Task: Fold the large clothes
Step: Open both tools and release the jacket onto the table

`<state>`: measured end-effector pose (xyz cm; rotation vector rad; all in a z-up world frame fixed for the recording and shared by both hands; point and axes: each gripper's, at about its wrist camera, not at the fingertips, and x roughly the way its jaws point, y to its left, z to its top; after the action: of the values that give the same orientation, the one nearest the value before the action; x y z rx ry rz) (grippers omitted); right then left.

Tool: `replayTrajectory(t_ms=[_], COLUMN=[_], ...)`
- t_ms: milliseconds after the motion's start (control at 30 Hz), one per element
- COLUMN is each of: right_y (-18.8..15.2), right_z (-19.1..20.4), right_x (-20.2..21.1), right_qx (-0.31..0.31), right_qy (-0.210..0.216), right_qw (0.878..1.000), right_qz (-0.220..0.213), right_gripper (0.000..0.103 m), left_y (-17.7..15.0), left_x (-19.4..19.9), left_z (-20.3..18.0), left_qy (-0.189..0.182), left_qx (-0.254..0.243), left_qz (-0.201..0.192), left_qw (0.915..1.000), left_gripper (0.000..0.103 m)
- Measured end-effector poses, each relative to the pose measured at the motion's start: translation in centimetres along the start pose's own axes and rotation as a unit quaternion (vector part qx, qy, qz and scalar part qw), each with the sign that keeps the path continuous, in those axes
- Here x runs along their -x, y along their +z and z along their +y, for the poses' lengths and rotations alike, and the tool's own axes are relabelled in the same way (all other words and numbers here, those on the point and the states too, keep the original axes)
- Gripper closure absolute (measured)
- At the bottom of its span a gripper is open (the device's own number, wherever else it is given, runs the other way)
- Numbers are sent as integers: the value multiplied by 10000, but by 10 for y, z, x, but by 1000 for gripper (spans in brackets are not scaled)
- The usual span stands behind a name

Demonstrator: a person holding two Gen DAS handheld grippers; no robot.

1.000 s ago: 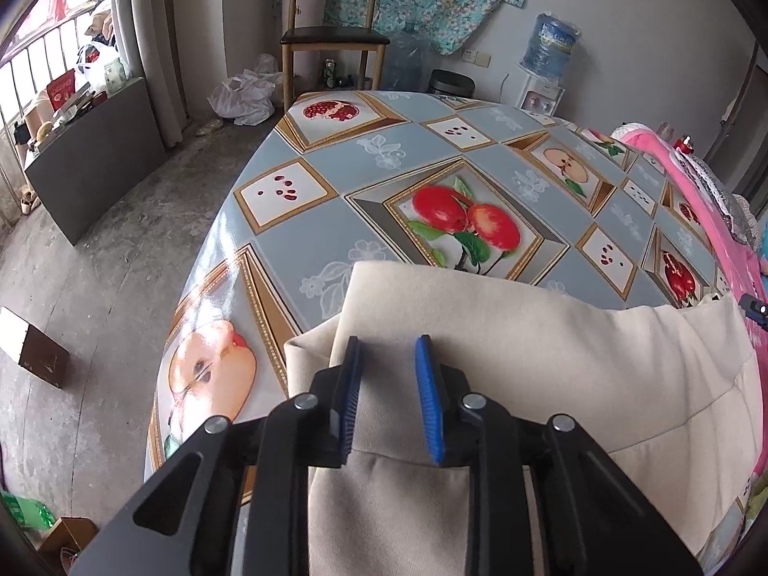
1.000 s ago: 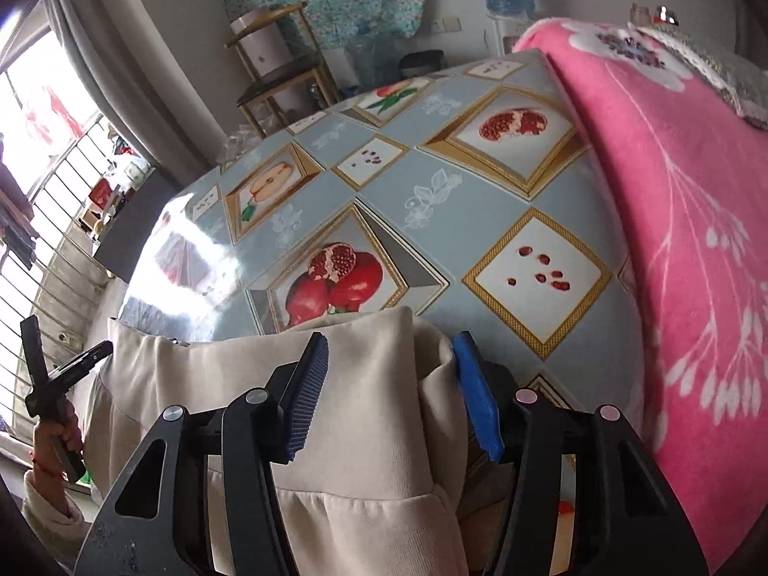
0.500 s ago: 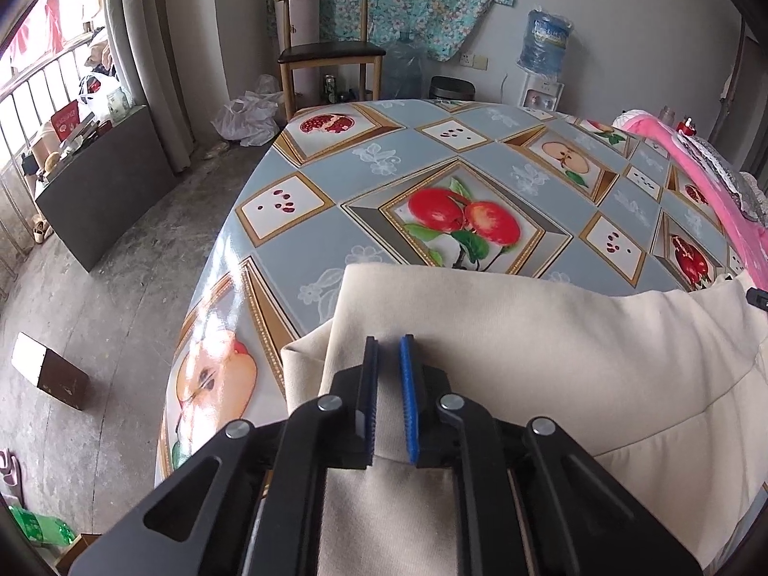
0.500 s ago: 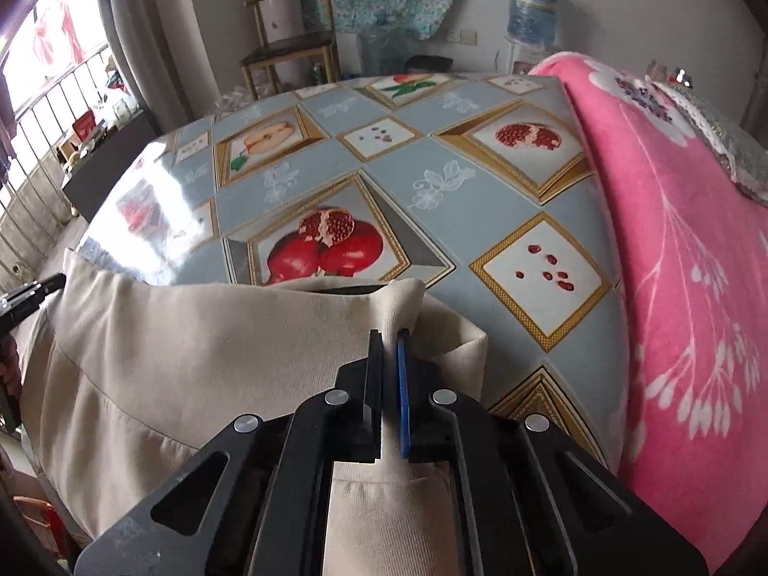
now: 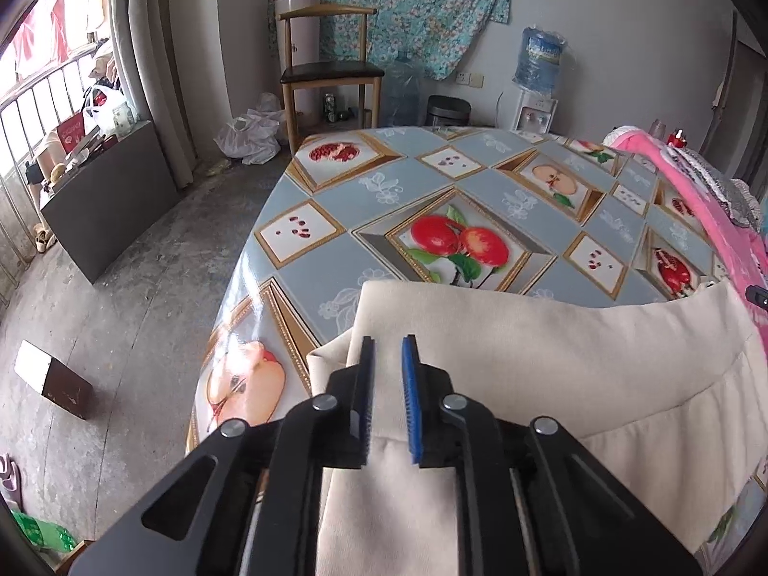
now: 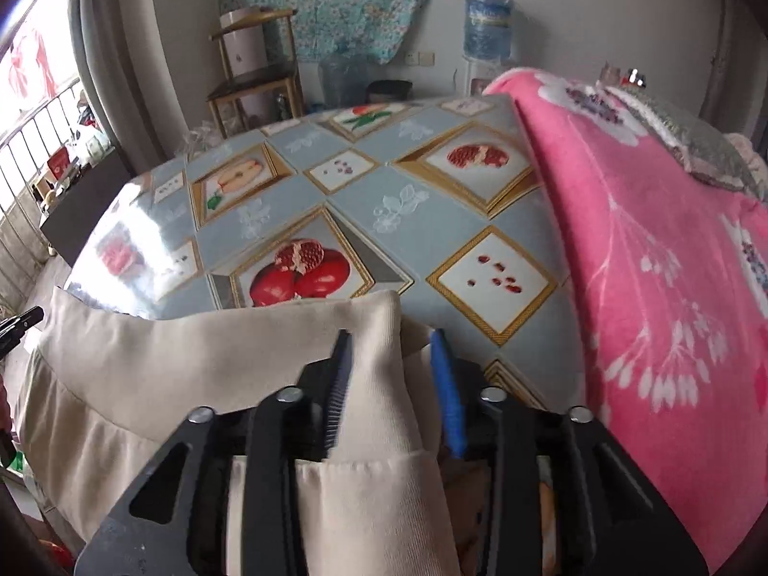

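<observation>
Both tongs, the left gripper [image 5: 388, 369] and right gripper [image 6: 391, 365], are sitting open over the cream garment [image 5: 552, 360], which is lying partly folded on the table [image 5: 336, 264] and needing more folds.

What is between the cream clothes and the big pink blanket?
In the right wrist view, only a bare strip of the fruit-patterned tablecloth separates the cream garment from the pink blanket.

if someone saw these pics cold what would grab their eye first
Probably the cream garment spread over the near end of the table, with the black left gripper and right gripper above its folded edge, jaws parted. Next comes the glossy fruit-print tablecloth covering the table, and the bright pink flowered blanket heaped along its right side.
</observation>
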<state>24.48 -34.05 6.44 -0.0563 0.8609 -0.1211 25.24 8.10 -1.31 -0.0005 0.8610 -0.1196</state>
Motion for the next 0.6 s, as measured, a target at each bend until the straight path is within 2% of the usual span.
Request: replayTrajectory(t_ms=[33,67,133,200,267,367,400,433,533,600], right_y=[-3,-9,-27,-51,-79,-116,-127,-132,-122,-112], right_z=[4,10,25,41,50,43,37,34,34,43], right_x=[17,35,58,72,70,41,29,28,38,57], right_qx=[77,179,322,419,344,-72,-188,-218,-319,-265], right_qy=[-17,3,89,324,418,465,525,615,586,663], right_qw=[9999,9998,9994,9986,9984,9964,9952,9954,9945,9953], right_qz=[-64,-103,-112,-45,174,708,809,704,805,649], right_gripper=[48,47,37,37,37,37,37,37,37,37], left_y=[-2,-6,-17,-34,-55,-85,-93,-97,-95,-91], left_x=[11,23,44,56,58,37,32,33,39,51], left_z=[-2,-6,-18,-33,-44,-43,-39,-35,-35,-40], left_qy=[-79,-219,-515,-823,-955,-651,-644,-745,-571,-451], left_qx=[-26,-104,-321,-558,-654,-595,-564,-514,-630,-789], left_qz=[-59,-122,-160,-66,91,475,448,316,322,224], left_qw=[9999,9996,9980,9950,9932,9950,9953,9954,9959,9956], left_gripper=[77,75,72,68,68,68,66,66,66,66])
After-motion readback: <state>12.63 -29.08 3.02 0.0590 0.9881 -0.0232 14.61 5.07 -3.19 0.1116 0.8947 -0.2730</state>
